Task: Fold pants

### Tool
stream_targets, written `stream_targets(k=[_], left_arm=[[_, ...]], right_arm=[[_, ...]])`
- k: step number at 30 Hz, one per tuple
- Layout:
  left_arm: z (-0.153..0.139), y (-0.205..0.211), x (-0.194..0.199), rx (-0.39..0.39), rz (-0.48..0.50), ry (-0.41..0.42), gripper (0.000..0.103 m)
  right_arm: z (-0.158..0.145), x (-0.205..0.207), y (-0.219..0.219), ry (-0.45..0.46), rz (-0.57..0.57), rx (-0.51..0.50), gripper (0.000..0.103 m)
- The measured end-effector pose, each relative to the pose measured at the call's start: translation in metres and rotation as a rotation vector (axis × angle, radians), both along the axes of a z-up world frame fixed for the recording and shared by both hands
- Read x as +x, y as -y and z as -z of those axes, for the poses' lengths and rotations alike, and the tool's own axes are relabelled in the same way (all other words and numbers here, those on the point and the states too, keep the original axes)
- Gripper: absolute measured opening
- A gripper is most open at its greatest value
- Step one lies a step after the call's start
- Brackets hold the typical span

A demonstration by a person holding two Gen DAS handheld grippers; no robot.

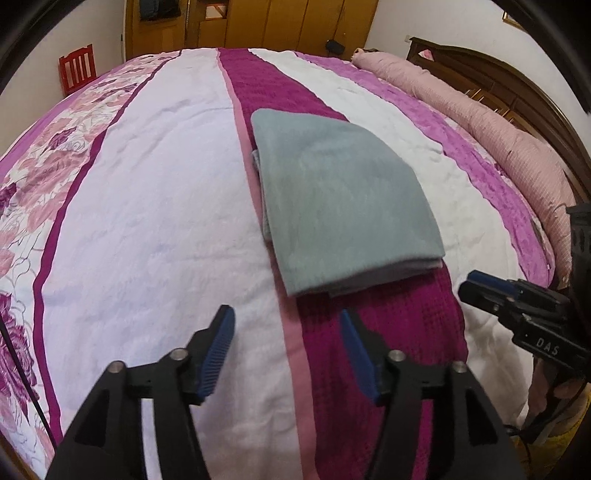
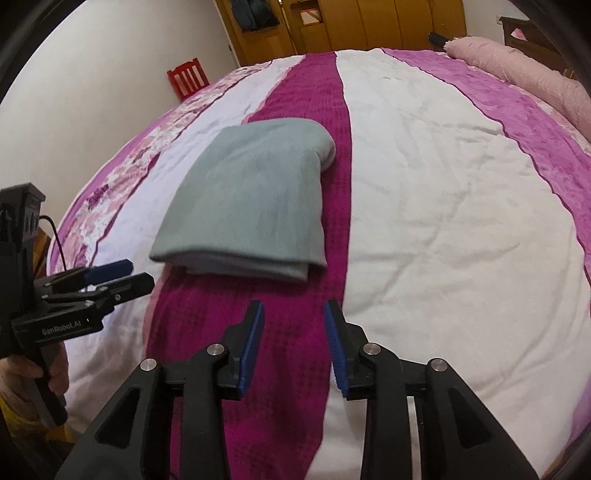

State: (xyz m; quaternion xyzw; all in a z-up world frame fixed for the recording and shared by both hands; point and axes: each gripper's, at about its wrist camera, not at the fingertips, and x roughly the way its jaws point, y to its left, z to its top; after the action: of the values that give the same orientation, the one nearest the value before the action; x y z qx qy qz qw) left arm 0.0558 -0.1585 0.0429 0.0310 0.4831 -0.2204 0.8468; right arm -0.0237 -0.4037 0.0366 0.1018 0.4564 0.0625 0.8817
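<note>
Grey-green pants [image 1: 340, 199] lie folded into a compact stack on the bedspread [image 1: 155, 206], over its dark magenta stripe. In the right wrist view the same folded pants [image 2: 251, 199] rest ahead and slightly left. My left gripper [image 1: 288, 321] hovers just short of the stack's near edge, open, with only bedspread between its blue pads. My right gripper [image 2: 293, 314] is also open over the magenta stripe, short of the stack, holding nothing. Each gripper shows in the other's view: the right gripper [image 1: 480, 284] at the right edge, the left gripper [image 2: 133, 277] at the left edge.
The bed [image 2: 443, 221] fills both views, striped white, pink and magenta. A long pink bolster [image 1: 480, 110] lies along the wooden headboard [image 1: 517, 88]. A red chair [image 1: 77, 66] stands by the wall, with a wooden wardrobe [image 1: 258, 22] behind the bed. A hand [image 2: 33, 373] grips the left tool's handle.
</note>
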Motion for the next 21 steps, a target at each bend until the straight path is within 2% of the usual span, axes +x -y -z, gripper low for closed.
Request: stream_targets(k=[3,5,7,11,18,21], left_arm=[[0.005,0.001,-0.003,0.009,-0.006,-0.017,0.078],[0.008,0.002,-0.004,0.017,-0.014,-0.016,0.085],[0.012,0.004,-0.005,0.031,-0.023,-0.011,0.092],[0.021,0.011,-0.004,0.061,-0.051,-0.007,0.101],[0.039,0.023,-0.002,0.135,-0.09,0.008,0.103],[0.043,0.025,-0.001,0.145,-0.112,0.011,0.103]], right_arm=[[0.002,-0.008,0.0,0.001,0.006,-0.012,0.052],[0.004,-0.011,0.0,0.01,0.017,-0.021,0.067],[0.006,-0.013,0.0,0.014,0.022,-0.039,0.075],[0.011,-0.01,-0.001,0.013,0.033,-0.062,0.077],[0.033,0.001,-0.004,-0.035,0.061,-0.08,0.077],[0.039,0.003,-0.001,-0.032,0.089,-0.058,0.078]])
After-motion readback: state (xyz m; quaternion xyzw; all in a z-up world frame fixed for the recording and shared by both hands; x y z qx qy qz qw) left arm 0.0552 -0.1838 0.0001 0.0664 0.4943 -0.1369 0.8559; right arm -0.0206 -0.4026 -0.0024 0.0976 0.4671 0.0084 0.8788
